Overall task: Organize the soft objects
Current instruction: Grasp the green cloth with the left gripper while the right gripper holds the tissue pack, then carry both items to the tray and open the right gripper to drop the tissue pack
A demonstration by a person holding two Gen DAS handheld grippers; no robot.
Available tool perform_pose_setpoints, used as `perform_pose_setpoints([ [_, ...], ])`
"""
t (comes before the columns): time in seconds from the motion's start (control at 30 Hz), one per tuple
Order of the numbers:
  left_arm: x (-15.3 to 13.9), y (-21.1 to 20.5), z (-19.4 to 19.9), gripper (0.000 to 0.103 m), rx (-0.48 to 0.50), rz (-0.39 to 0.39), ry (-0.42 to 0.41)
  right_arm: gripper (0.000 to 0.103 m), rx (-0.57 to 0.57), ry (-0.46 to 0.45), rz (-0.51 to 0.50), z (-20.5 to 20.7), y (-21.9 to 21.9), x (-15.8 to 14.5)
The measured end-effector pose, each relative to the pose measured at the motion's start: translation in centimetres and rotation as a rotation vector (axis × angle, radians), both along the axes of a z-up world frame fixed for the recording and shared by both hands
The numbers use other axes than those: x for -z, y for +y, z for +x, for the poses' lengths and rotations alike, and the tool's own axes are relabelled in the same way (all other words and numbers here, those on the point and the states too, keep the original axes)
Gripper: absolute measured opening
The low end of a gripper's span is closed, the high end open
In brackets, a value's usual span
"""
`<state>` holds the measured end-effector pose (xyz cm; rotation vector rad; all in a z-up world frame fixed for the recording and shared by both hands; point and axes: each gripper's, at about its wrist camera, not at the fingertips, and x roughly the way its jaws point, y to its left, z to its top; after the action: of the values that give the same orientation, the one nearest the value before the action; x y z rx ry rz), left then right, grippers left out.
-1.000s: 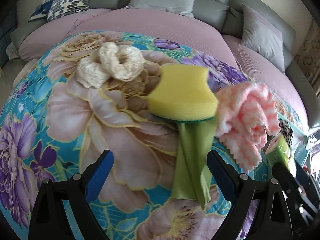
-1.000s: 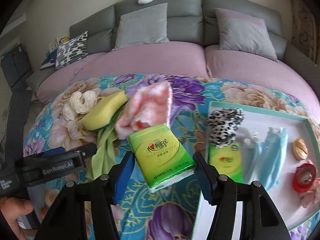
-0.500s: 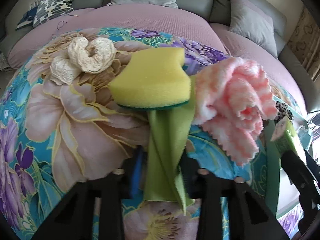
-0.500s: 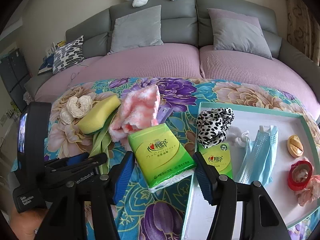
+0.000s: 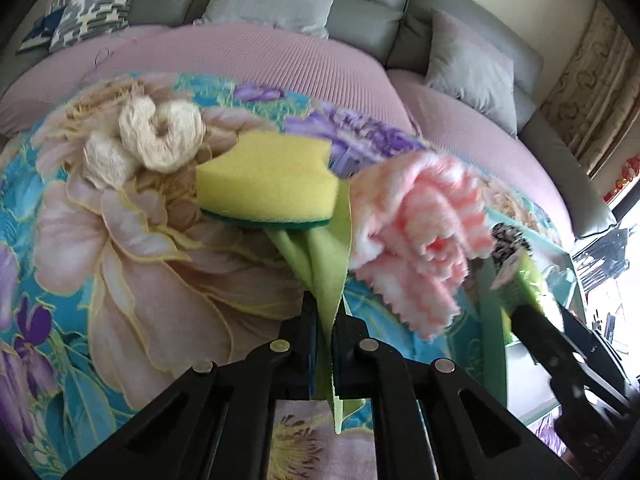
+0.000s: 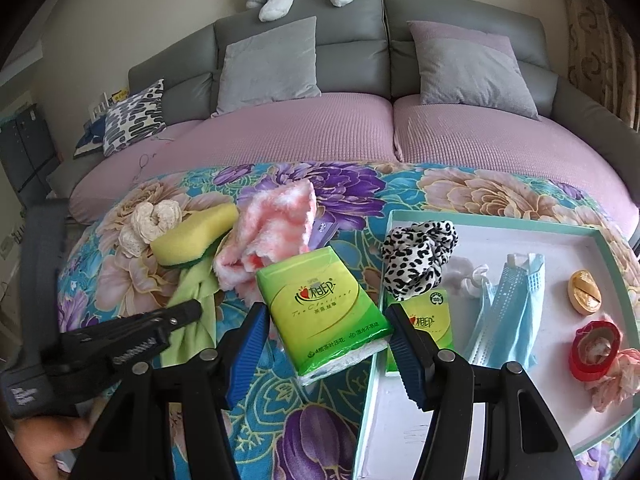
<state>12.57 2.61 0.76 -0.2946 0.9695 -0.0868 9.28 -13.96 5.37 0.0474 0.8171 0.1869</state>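
My left gripper [image 5: 326,314] is shut on the near end of a green cloth [image 5: 320,264]. The cloth's far end lies under a yellow sponge [image 5: 268,180] on the floral blanket [image 5: 140,280]. A pink-and-white fluffy towel [image 5: 416,232] is bunched to the right of the sponge, and a cream scrunchie [image 5: 160,140] lies to its left. My right gripper [image 6: 326,346] is shut on a green tissue pack [image 6: 324,308], held above the blanket beside the tray [image 6: 500,220]. The left gripper [image 6: 176,316] also shows at the left of the right wrist view.
The white tray with a teal rim holds a leopard scrunchie [image 6: 420,256], a second tissue pack [image 6: 432,320], blue face masks [image 6: 516,304], a gold piece [image 6: 584,292] and a red tape roll [image 6: 596,344]. A grey sofa with cushions [image 6: 272,64] stands behind.
The left gripper's jaws went from wide open either side of the green cloth to shut on it. The right gripper keeps its hold on the tissue pack.
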Motion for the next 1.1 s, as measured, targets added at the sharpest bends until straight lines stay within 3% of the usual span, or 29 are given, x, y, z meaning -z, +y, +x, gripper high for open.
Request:
perform_pose_setpoints([
  [0.67,-11.3,-0.6,-5.3,0.005,0.038,-0.042,-0.377,0.063,0.076,-0.084,0.044,-1.7,-3.5,-2.9],
  [1.1,-10.9,-5.5,-5.2,0.005,0.159,-0.048,-0.371,0.063,0.197,-0.091,0.042,-2.7,-8.9,-3.4],
])
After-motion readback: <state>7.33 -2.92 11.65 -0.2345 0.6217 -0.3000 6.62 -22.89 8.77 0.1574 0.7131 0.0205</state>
